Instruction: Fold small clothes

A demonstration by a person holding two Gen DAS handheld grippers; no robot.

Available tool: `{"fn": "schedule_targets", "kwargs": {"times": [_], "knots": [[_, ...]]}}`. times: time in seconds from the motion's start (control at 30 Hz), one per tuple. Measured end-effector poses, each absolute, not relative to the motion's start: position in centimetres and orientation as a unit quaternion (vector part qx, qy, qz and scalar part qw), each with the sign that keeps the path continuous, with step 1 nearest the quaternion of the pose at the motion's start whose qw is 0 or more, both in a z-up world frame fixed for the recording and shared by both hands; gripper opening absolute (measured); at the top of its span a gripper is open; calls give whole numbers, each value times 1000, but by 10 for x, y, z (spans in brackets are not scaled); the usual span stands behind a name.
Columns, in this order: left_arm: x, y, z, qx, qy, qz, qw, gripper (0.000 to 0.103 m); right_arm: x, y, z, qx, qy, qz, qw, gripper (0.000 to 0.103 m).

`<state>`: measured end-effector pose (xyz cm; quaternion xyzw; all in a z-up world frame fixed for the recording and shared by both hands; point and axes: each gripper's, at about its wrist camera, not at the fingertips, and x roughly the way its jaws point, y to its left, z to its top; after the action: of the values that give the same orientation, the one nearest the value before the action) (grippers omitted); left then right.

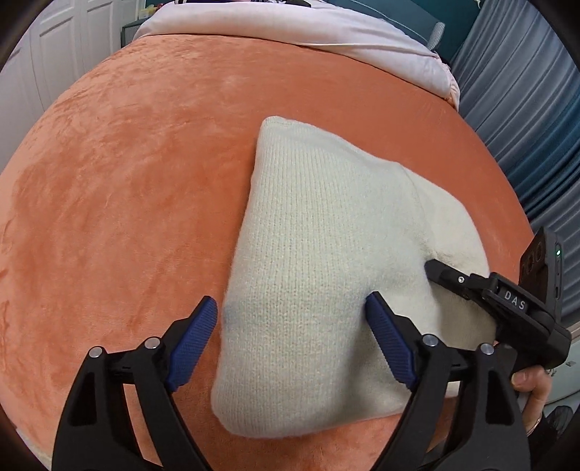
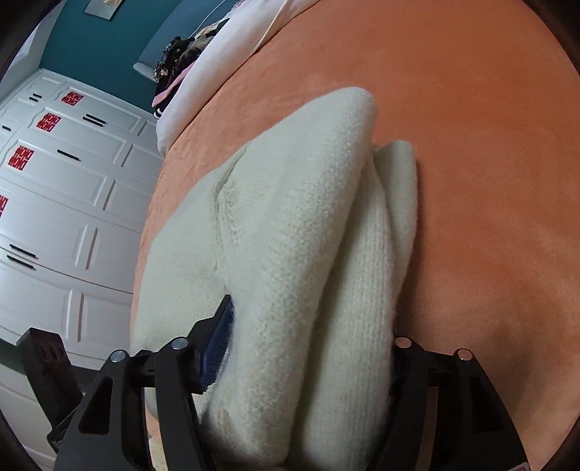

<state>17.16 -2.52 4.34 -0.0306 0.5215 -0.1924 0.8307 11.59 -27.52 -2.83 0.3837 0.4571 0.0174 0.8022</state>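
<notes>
A cream knit sweater (image 1: 326, 261) lies folded in thick layers on the orange velvet bedspread (image 1: 127, 199). My left gripper (image 1: 291, 319) is open and hovers over the sweater's near left edge, its blue pads wide apart, holding nothing. My right gripper (image 1: 449, 273) reaches in from the right side, its fingers pressed into the sweater's edge. In the right wrist view the sweater (image 2: 290, 235) bulges between the fingers of that gripper (image 2: 311, 347), which is closed on the folded stack. One blue pad (image 2: 217, 340) shows; the other is hidden by cloth.
A pink-white duvet (image 1: 290, 32) lies bunched at the far end of the bed. Blue curtains (image 1: 525, 108) hang to the right. White wardrobe doors (image 2: 65, 203) with red stickers stand beyond the bed's left edge (image 2: 145, 232). Dark clothes (image 2: 174, 65) lie on the far bedding.
</notes>
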Motion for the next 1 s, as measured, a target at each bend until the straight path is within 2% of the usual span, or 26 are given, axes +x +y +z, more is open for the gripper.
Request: {"fn": "schedule_targets", "kwargs": {"times": [0.07, 0.2, 0.27, 0.3, 0.37, 0.4, 0.43, 0.53, 0.7, 0.8, 1.0], "knots": [[169, -27, 47, -25, 519, -189, 833, 78, 125, -266, -9, 332, 458, 16, 824, 40], [163, -29, 58, -6, 498, -179, 849, 78, 131, -242, 52, 247, 403, 76, 878, 38], [163, -29, 60, -5, 495, -178, 851, 78, 133, -239, 65, 223, 376, 101, 893, 38], [165, -30, 58, -4, 501, -178, 847, 78, 138, -242, 57, 217, 383, 96, 893, 40], [167, -31, 51, -4, 512, -170, 842, 78, 155, -258, 14, 231, 451, 62, 860, 42], [167, -32, 49, -7, 516, -171, 839, 81, 160, -267, -7, 247, 487, 33, 837, 50], [166, -32, 48, -11, 517, -177, 837, 81, 157, -282, -18, 285, 487, 16, 825, 50], [163, -33, 46, 4, 512, -169, 842, 81, 136, -301, -7, 352, 452, 28, 819, 53], [159, -29, 47, -3, 520, -165, 838, 80, 91, -295, 22, 314, 435, 14, 844, 54], [144, -20, 53, -10, 513, -169, 841, 84, 62, -292, 32, 328, 422, 20, 845, 59], [103, 9, 39, -26, 523, -176, 834, 85, 34, -292, 19, 347, 445, 6, 825, 60]]}}
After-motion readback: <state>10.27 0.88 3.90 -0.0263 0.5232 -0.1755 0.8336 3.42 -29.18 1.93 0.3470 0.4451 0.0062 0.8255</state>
